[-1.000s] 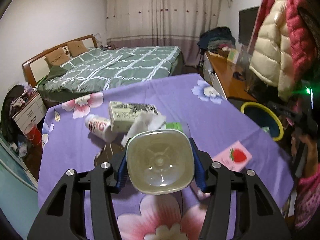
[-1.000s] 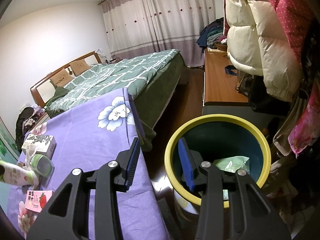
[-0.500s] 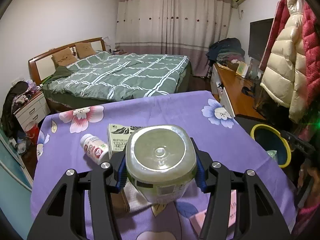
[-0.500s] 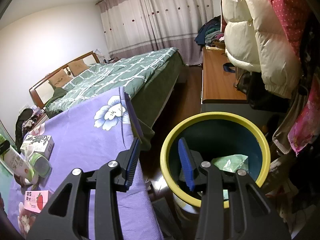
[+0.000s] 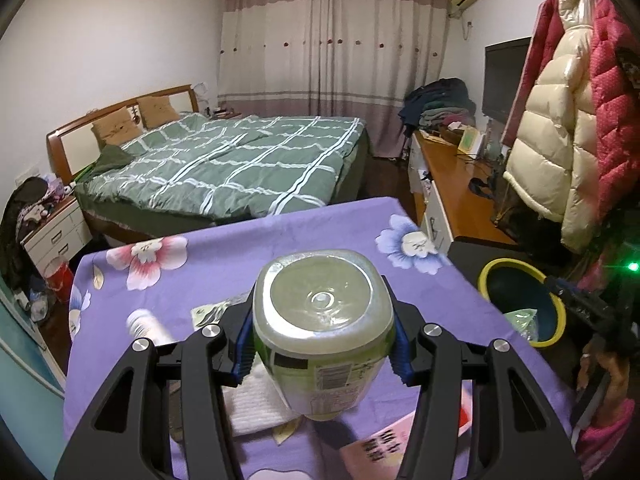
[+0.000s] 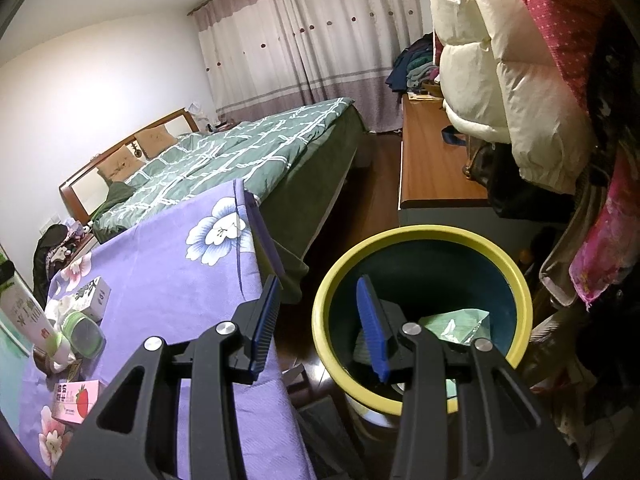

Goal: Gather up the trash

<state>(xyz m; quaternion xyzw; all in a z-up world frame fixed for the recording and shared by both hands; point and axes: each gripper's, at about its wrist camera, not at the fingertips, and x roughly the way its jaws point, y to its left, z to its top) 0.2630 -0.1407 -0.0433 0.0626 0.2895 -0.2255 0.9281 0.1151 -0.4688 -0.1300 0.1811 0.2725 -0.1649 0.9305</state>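
1. The left tool (image 5: 322, 350) is clamped on a clear plastic bottle (image 5: 324, 320), its blue pads pressing both sides, holding it above the tabletop (image 5: 224, 256), which is draped in a purple floral cloth.
2. The bottle's rounded-square base faces the camera, translucent and greenish, with a small moulded dot at its centre. A pale green label with fine print and a barcode wraps the body below the base.
3. Under the held bottle, towards the near edge of the tabletop, lie a white folded tissue (image 5: 256, 410) and a pink carton (image 6: 76, 398) printed with a strawberry.
4. Further in from that edge sit a white bottle (image 5: 146, 324), blurred, and a patterned box (image 6: 96, 294), with a green-rimmed cup (image 6: 82, 330) on its side just beside it.
5. The right tool (image 6: 320, 324) has its jaws apart with nothing between them, held over the near rim of a yellow-rimmed bin (image 6: 424, 236) with a dark interior.
6. The bin stands on the floor off the right edge of the tabletop; a pale green wrapper (image 6: 456, 324) lies inside it.
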